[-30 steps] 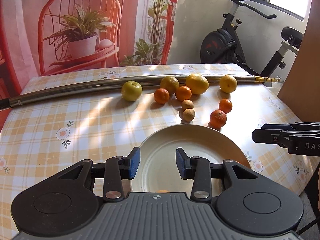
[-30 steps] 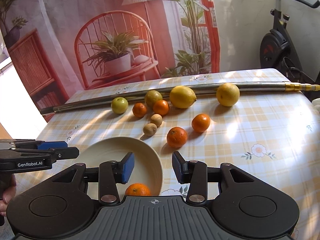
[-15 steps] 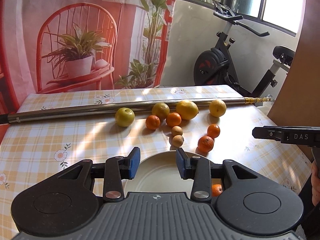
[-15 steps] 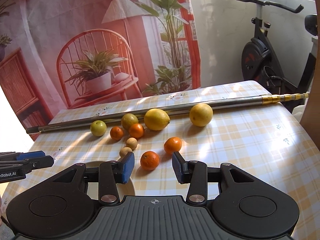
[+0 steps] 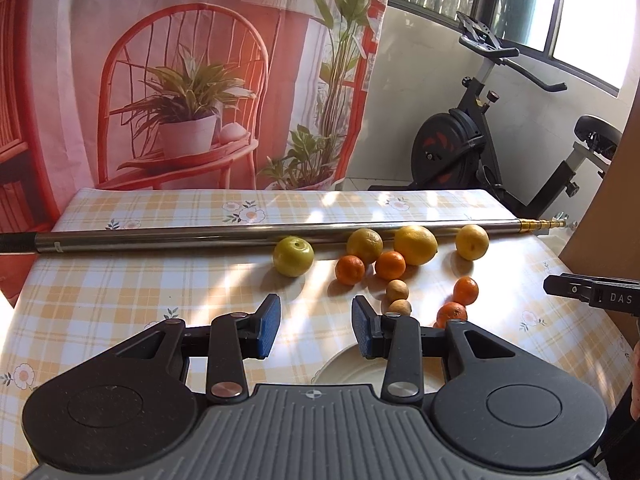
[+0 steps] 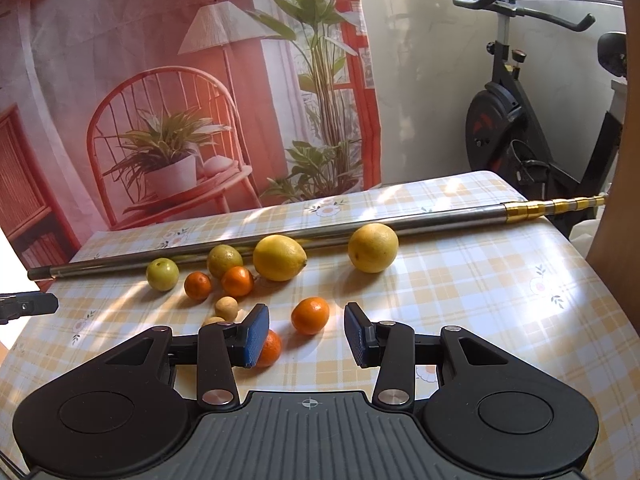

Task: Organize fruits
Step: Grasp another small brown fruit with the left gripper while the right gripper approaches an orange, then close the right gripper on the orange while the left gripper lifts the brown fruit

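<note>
From the left wrist, the left gripper [image 5: 316, 330] hangs above the table [image 5: 120, 300], jaws apart and empty; only this view shows the plate [image 5: 360, 372] rim, just below its right finger. The fruits lie beyond, beside the metal pole [image 5: 200, 236].

From the right wrist, the right gripper [image 6: 306, 334] is spread, empty, over bare cloth near a mandarin [image 6: 310, 315]; the table's right edge is close.

Both views are taken from low over the near edge of the checked tablecloth [image 5: 120, 300], looking forward across it toward the printed backdrop [image 6: 120, 60]. The left gripper [image 5: 316, 330] and right gripper [image 6: 306, 334] fill each frame's bottom (fingers spread). The metal pole [image 5: 180, 236], fruit cluster and exercise bike [image 6: 520, 120] are shared.
</note>
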The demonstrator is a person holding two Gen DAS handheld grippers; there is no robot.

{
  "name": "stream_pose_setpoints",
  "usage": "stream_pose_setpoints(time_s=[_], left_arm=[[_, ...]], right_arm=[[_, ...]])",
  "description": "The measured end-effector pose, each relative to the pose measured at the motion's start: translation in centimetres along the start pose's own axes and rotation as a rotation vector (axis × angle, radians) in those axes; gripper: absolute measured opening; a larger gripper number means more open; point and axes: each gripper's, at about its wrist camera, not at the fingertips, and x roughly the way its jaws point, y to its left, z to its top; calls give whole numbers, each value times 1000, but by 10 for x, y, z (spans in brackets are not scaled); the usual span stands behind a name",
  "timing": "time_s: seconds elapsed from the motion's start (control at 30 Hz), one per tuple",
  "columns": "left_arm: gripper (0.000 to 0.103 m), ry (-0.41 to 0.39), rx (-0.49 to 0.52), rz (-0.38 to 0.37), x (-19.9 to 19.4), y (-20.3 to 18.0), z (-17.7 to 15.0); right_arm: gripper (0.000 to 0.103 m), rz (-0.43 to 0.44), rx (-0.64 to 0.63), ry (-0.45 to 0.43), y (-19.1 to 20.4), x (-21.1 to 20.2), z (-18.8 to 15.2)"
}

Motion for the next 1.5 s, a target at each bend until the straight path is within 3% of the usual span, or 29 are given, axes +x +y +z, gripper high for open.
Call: stream_pose_setpoints(time_s=[0.33, 0.67, 0.93, 1.2, 1.33, 1.5], left_arm=[[41, 97, -22, -87, 50, -5, 19], [41, 252, 141, -183, 126, -62, 9], [41, 328, 207, -159, 162, -76, 4], [39, 333, 233, -198, 172, -84, 3], [27, 323, 258, -173, 172, -86, 1], [27, 307, 238, -167, 169, -83, 0]], right_arm=[[39, 38, 11, -16, -2, 32, 16], [39, 63, 35, -5, -13, 49, 14], [39, 61, 36, -8, -18, 51, 12], [39, 58, 64, 3, -24, 53, 8], [39, 57, 58, 3, -24, 52, 8], [40, 51, 88, 14, -27, 54, 4]])
